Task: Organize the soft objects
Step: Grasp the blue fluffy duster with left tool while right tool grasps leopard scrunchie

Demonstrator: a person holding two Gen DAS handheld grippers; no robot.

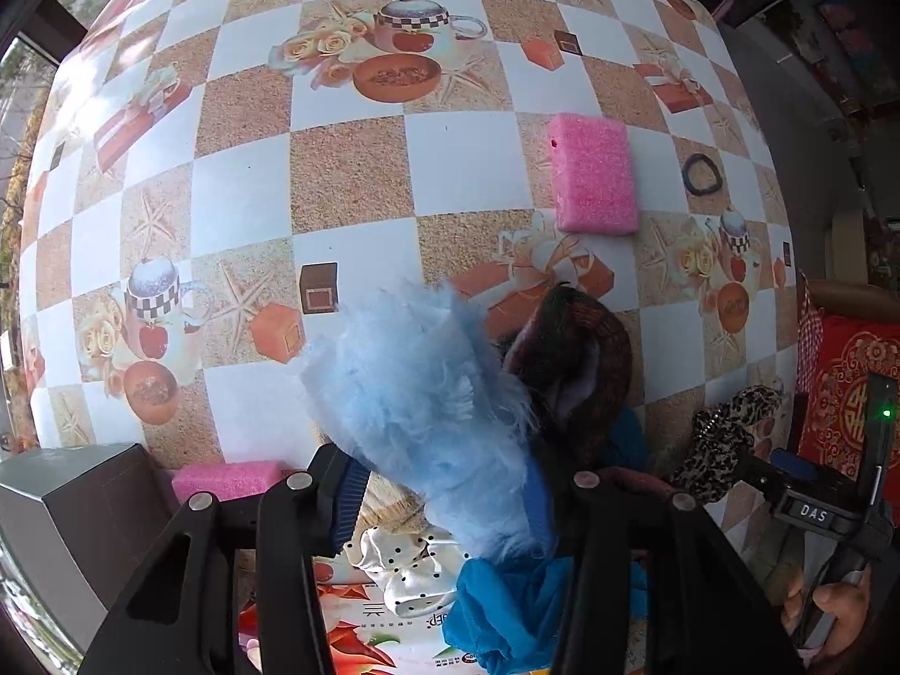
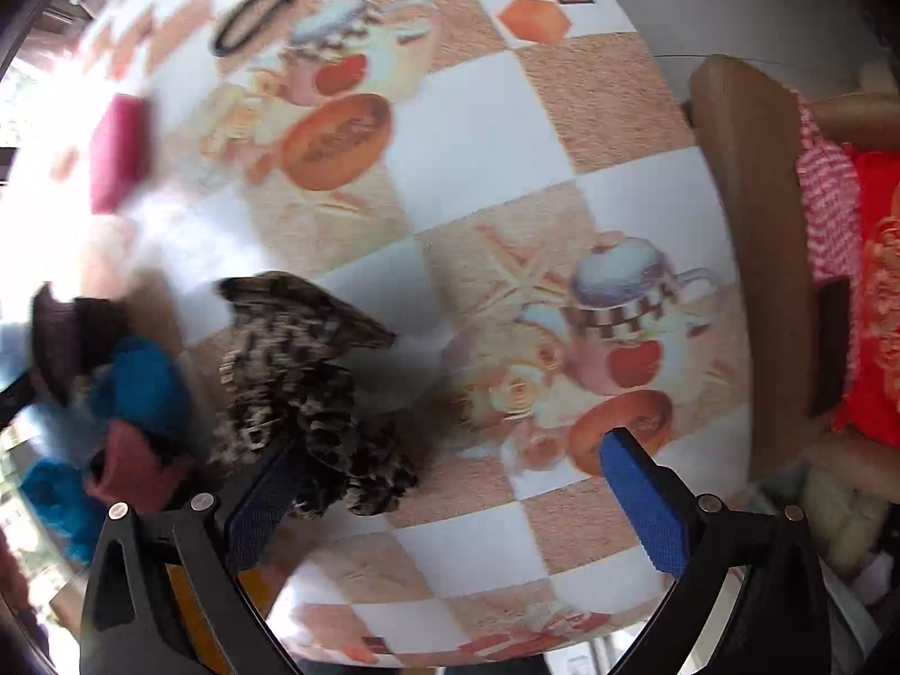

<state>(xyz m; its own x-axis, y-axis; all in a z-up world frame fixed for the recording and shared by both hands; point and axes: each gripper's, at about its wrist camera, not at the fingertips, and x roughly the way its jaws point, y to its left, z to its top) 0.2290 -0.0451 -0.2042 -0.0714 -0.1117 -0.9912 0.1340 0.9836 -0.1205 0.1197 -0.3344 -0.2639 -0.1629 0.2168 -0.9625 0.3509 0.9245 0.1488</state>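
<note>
In the left wrist view my left gripper [image 1: 450,484] has its jaws wide apart, with a fluffy light-blue scrunchie [image 1: 427,410] lying between them against the right jaw; I cannot tell whether it is gripped. Under it lie a white polka-dot scrunchie [image 1: 405,568], a teal one [image 1: 506,607] and a dark knitted one [image 1: 579,360]. A leopard-print scrunchie [image 1: 725,427] lies at the right. In the right wrist view my right gripper [image 2: 450,484] is open, its left finger [image 2: 264,506] touching the leopard-print scrunchie [image 2: 304,382]. A pink sponge [image 1: 593,183] and black hair tie [image 1: 702,174] lie farther away.
A dark box [image 1: 84,512] stands at the left with a second pink sponge [image 1: 225,481] beside it. The checkered tablecloth [image 1: 349,180] covers the table. A chair [image 2: 748,225] with red cushions [image 2: 877,304] stands past the table's right edge.
</note>
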